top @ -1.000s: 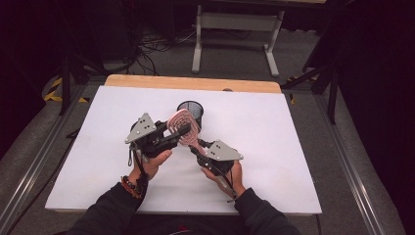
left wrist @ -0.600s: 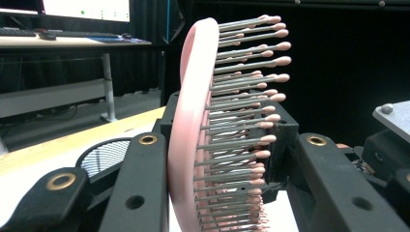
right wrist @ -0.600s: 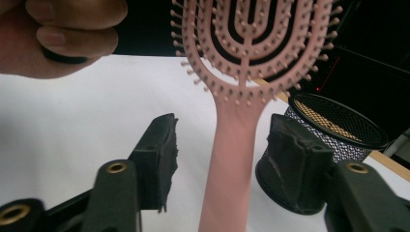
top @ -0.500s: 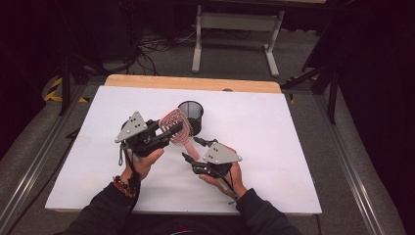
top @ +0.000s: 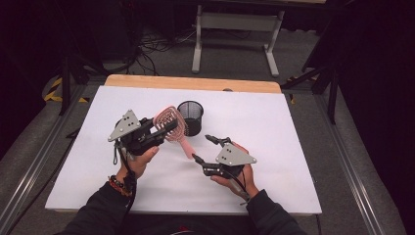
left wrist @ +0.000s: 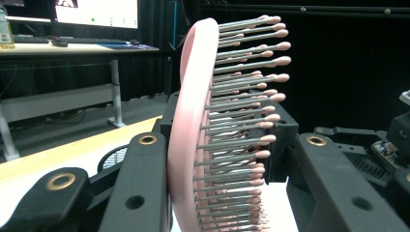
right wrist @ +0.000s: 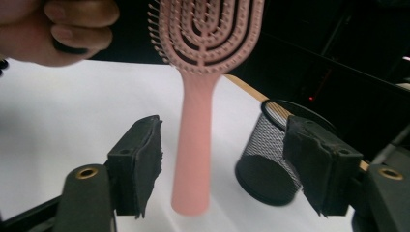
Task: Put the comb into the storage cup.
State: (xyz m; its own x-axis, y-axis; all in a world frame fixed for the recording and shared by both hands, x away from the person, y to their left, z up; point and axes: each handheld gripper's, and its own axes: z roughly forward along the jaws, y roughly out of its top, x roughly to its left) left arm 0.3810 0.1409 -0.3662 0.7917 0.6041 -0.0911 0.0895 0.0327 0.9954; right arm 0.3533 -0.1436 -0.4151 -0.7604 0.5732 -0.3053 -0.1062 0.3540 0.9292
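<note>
A pink hairbrush (top: 172,128) hangs above the white table, its handle pointing toward the person. My left gripper (top: 164,129) is shut on the brush head, one jaw against the back and one at the bristles (left wrist: 232,145). My right gripper (top: 201,148) stands open just below the handle's end, and its jaws have just been opening. In the right gripper view the handle (right wrist: 193,145) rises between the two pads (right wrist: 140,164) and touches neither. A black mesh cup (top: 191,117) stands upright on the table just behind the brush.
The white board (top: 293,147) has a wooden strip (top: 195,83) along its far edge. Beyond it a grey metal stand (top: 235,29) and cables lie on the floor. The mesh cup (right wrist: 263,164) sits close to the right gripper's right jaw.
The right gripper has opened off the brush handle and drawn back toward the person. The left gripper has carried the brush slightly to the left, away from the cup.
</note>
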